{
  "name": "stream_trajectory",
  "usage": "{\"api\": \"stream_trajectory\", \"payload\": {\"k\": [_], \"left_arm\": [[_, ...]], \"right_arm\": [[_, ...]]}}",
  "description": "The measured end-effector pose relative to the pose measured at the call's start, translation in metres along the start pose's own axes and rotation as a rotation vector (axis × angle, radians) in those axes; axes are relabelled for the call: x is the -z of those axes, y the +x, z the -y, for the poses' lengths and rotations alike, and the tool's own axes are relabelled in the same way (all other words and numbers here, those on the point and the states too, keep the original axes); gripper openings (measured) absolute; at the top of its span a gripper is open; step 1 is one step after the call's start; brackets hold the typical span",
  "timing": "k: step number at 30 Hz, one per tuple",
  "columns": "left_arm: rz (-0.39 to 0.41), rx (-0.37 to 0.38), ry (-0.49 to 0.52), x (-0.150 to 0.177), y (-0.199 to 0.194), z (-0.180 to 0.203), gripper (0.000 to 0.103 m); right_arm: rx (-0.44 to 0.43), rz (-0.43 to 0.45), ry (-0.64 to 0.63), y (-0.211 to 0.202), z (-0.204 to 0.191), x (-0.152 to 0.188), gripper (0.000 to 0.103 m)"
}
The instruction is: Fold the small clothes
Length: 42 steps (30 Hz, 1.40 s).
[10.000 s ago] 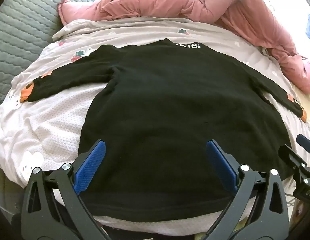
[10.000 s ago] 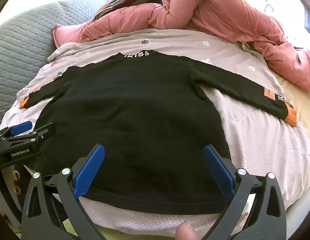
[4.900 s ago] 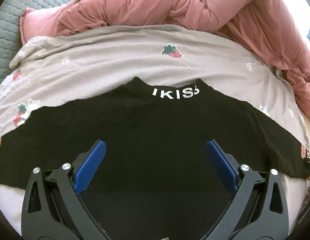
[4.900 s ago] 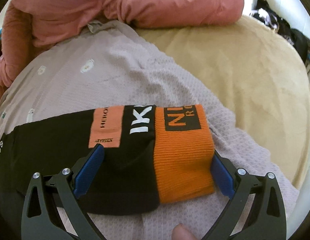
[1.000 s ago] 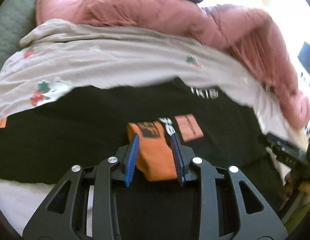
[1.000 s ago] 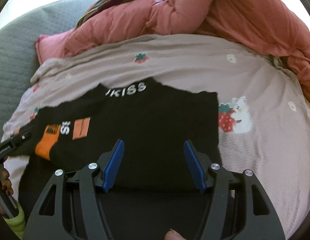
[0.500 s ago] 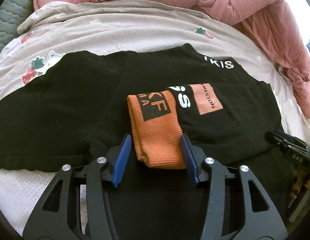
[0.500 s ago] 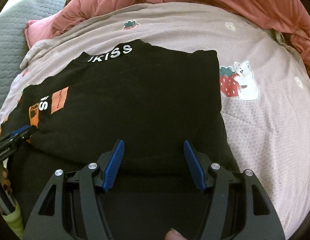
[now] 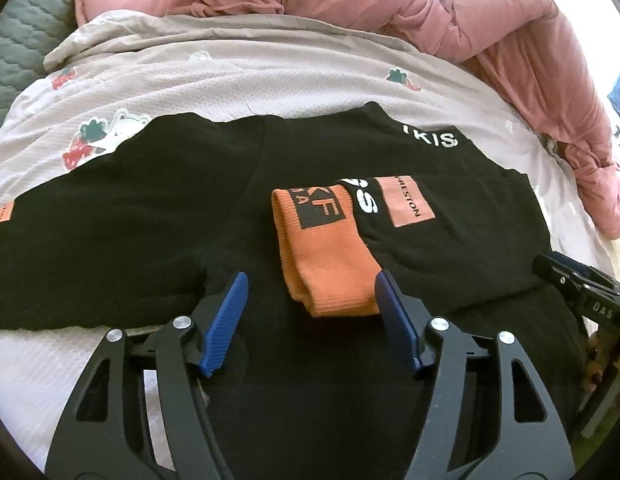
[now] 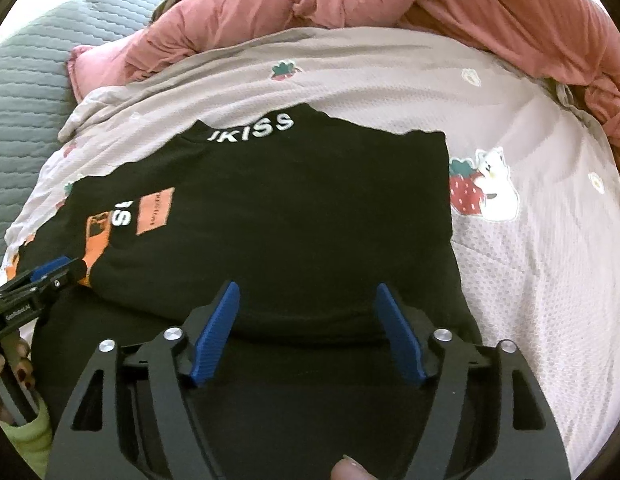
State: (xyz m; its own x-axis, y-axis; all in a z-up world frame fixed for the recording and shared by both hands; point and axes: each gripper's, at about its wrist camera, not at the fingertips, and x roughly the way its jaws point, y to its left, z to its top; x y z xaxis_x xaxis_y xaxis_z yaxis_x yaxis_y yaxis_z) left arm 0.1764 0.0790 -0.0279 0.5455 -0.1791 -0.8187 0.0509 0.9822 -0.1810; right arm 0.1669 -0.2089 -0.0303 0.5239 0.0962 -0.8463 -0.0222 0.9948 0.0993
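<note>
Left claw: the left claw (image 9: 310,304), black-framed with ribbed blue pads, sits low centre in the left wrist view; its jaws have just been opening and stand fairly wide, the pads clear of cloth.
Between its pads: the ribbed orange knit cuff (image 9: 322,256) of a folded-over sleeve lies in the gap, its near end just beside the right-hand pad, loose on the garment.
Right claw: the right claw (image 10: 306,320), same build, sits low centre in the right wrist view; its jaws have just been opening and stand wide, nothing pinched, only flat black cloth showing between the pads.
Task garment: the small black fleecy long-sleeved top with white collar lettering (image 10: 294,208) fills mid-frame in both views, lying flat on the bed; one sleeve is folded across the body, its orange patch (image 9: 406,202) facing up, the other sleeve runs out to the left edge of the left wrist view.
Hand pose: both claws tilt steeply down at the top; a fingertip (image 10: 350,470) shows at the bottom edge of the right wrist view, and painted fingers with a pale green sleeve at its lower left.
Edges: the top's right side ends in a straight folded edge.
Open room: pale waffle-textured bed sheet with strawberry prints (image 10: 530,280) spreads right of the fold; a rumpled pink padded quilt (image 9: 430,12) banks across the top, a grey quilted cover (image 10: 30,100) upper left.
</note>
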Motion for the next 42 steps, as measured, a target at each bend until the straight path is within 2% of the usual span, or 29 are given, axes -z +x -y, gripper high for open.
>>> {"api": "stream_trajectory", "payload": {"k": [2,7,10,13,18,27,42], "left_arm": [[0.015,0.001,0.002,0.002,-0.006,-0.001,0.063],[0.056,0.010,0.002,0.004,-0.021,-0.004,0.064],[0.081,-0.005,-0.014,0.005,-0.030,-0.010,0.074],[0.101,-0.016,-0.041,0.006,-0.039,-0.021,0.074],[0.118,-0.048,-0.089,0.009,-0.047,-0.039,0.082],[0.158,-0.138,-0.161,0.013,-0.062,-0.067,0.093],[0.234,-0.259,-0.260,0.020,-0.091,-0.113,0.093]], "right_arm": [[-0.006,0.005,-0.005,-0.003,-0.003,-0.001,0.074],[-0.024,0.024,-0.013,-0.012,-0.011,-0.002,0.081],[-0.037,0.038,-0.030,-0.017,-0.019,-0.003,0.086],[-0.048,0.060,-0.059,-0.024,-0.032,-0.004,0.088],[-0.061,0.081,-0.100,-0.031,-0.052,-0.007,0.095],[-0.097,0.096,-0.163,-0.036,-0.088,-0.012,0.096],[-0.160,0.114,-0.283,-0.036,-0.154,-0.018,0.097]]}}
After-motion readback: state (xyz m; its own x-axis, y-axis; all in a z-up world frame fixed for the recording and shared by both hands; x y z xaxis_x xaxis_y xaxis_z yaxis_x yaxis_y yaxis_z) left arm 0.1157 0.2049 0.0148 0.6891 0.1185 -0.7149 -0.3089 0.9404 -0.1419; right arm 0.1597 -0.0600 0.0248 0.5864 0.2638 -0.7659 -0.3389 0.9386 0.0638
